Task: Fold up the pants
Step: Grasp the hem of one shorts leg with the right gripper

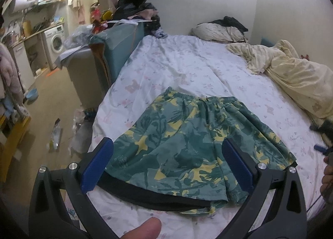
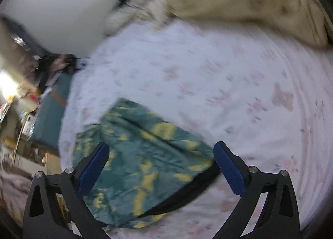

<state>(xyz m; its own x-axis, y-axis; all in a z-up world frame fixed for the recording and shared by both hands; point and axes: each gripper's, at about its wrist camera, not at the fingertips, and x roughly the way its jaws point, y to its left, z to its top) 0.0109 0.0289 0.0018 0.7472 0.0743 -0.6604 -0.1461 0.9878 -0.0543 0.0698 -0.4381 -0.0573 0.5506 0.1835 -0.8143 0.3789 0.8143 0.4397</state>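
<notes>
Green shorts with a yellow leaf print and a black hem band (image 1: 187,143) lie flat on the white floral bed sheet (image 1: 183,68), waistband away from me, leg hems near. My left gripper (image 1: 167,145) is open and empty, its blue pads above the near part of the shorts. In the blurred right wrist view the shorts (image 2: 141,155) lie at an angle. My right gripper (image 2: 161,149) is open and empty above their near edge. The right gripper also shows at the far right of the left wrist view (image 1: 321,137), blurred.
A cream quilt (image 1: 291,72) is bunched along the bed's right side, with a pillow (image 1: 216,32) at the head. A teal box (image 1: 118,49) with piled clothes stands at the bed's left. The floor (image 1: 52,114) on the left holds litter and a basin.
</notes>
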